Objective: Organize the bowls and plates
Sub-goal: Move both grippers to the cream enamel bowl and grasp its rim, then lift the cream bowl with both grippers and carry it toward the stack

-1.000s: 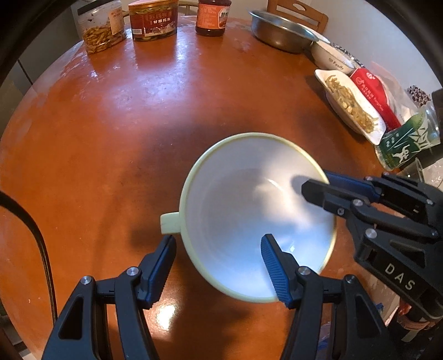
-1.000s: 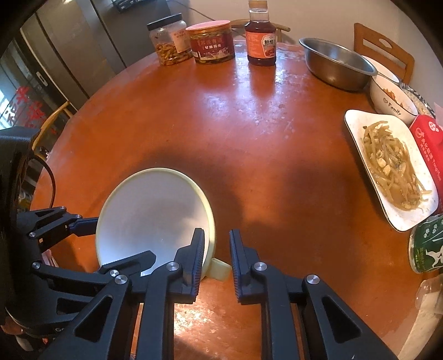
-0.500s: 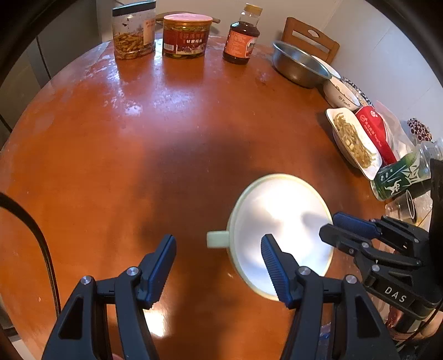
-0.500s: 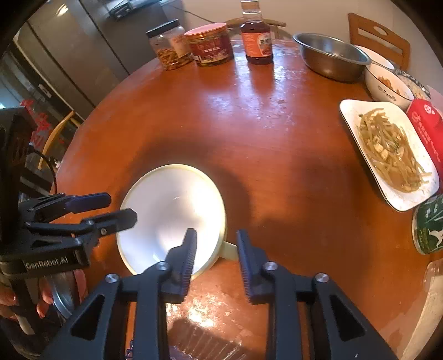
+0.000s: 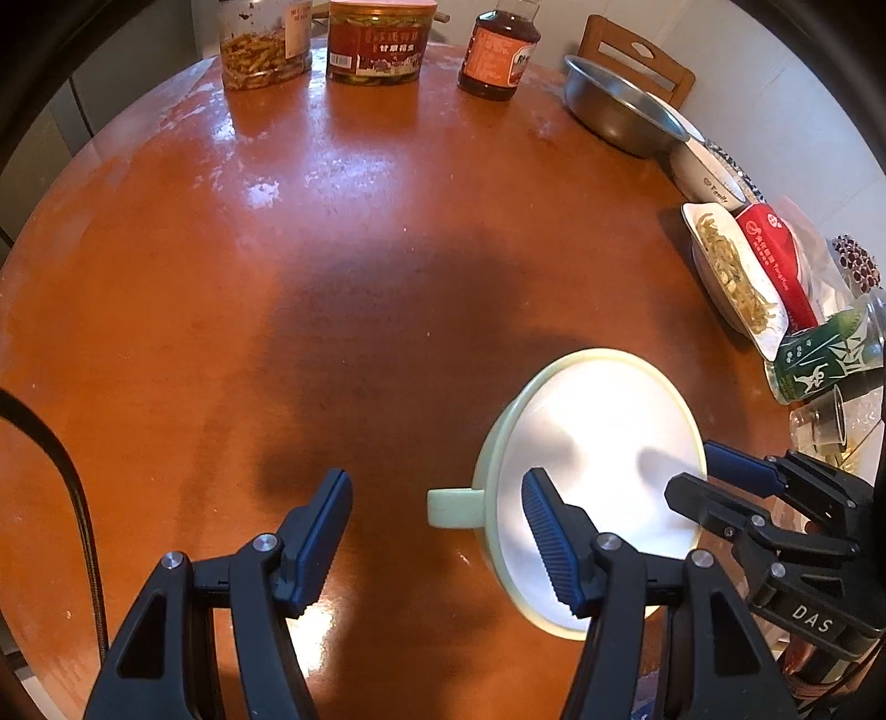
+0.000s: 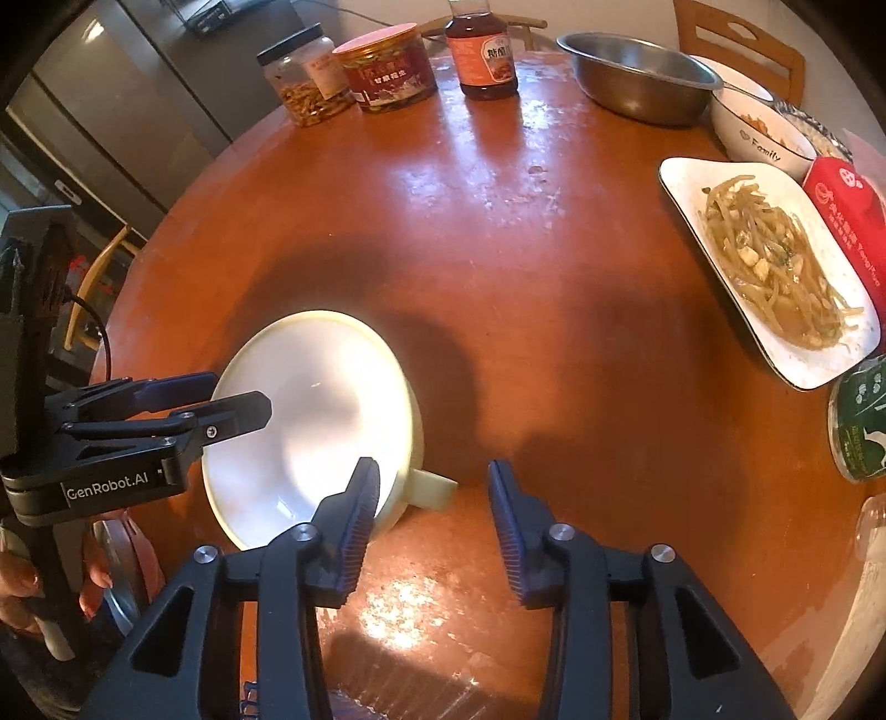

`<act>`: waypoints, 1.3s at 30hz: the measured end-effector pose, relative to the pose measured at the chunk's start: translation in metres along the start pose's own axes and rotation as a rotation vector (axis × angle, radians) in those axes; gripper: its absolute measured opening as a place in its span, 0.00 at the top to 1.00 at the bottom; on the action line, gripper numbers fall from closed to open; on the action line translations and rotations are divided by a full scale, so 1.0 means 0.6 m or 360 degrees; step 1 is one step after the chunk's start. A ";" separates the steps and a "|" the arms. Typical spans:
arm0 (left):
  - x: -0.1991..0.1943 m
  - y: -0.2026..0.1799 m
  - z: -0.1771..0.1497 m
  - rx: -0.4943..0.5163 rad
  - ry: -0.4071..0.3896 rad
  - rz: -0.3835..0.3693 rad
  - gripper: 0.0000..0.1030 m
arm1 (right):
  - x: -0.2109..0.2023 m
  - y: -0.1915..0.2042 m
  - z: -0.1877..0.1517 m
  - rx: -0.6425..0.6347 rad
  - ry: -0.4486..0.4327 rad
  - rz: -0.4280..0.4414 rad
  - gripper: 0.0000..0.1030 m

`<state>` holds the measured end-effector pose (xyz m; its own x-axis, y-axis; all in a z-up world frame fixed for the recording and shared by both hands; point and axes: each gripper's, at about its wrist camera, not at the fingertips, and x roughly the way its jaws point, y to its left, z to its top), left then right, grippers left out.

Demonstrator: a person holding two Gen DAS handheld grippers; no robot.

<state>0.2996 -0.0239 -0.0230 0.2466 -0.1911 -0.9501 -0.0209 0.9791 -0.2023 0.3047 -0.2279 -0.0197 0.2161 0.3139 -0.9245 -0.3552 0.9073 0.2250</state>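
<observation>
A pale cream bowl (image 5: 598, 476) with a short side handle (image 5: 451, 508) sits on the round brown table near its front edge; it also shows in the right wrist view (image 6: 315, 426). My left gripper (image 5: 434, 537) is open and empty, its right finger over the bowl's near rim, the handle between the fingers. My right gripper (image 6: 434, 512) is open and empty, with the bowl's handle (image 6: 434, 487) between its fingers. Each gripper shows in the other's view, beside the bowl.
At the back stand a jar (image 5: 264, 47), a red tin (image 5: 381, 41) and a sauce bottle (image 5: 501, 52). A steel basin (image 6: 637, 75), a white bowl (image 6: 761, 130), a plate of food (image 6: 775, 266), a red pack (image 6: 850, 221) and a green can (image 6: 864, 426) line the right edge.
My right gripper has opened and let go of the bowl's handle. My left gripper has drawn back to the left, so the bowl now sits lower right in its view.
</observation>
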 end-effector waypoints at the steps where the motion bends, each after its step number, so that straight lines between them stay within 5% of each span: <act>1: 0.002 0.000 0.000 -0.0001 0.0005 -0.0005 0.39 | 0.001 0.001 0.001 0.0000 0.0004 -0.0001 0.59; 9: 0.012 0.000 -0.001 -0.0009 0.0017 -0.0021 0.40 | 0.009 0.024 0.009 -0.0098 -0.0027 -0.0033 0.60; 13: 0.014 -0.003 0.000 0.0004 0.0017 -0.0011 0.46 | 0.014 0.034 0.012 -0.0167 -0.0038 -0.0086 0.74; 16: 0.013 -0.004 -0.001 0.0013 0.0021 -0.0027 0.55 | 0.015 0.033 0.013 -0.0180 -0.0051 -0.0088 0.82; 18: 0.014 -0.006 -0.001 0.0017 0.0028 -0.0054 0.73 | 0.015 0.035 0.014 -0.0192 -0.0057 -0.0094 0.84; 19: 0.015 -0.007 -0.001 0.0018 0.0035 -0.0065 0.74 | 0.014 0.037 0.014 -0.0200 -0.0064 -0.0097 0.87; 39: -0.016 -0.017 -0.010 0.0059 0.0013 -0.0049 0.74 | 0.001 0.049 0.014 -0.0250 -0.0096 -0.0098 0.91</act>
<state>0.2917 -0.0327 -0.0132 0.2384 -0.2218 -0.9455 0.0228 0.9746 -0.2229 0.3021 -0.1990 -0.0111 0.2946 0.2795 -0.9138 -0.4763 0.8720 0.1132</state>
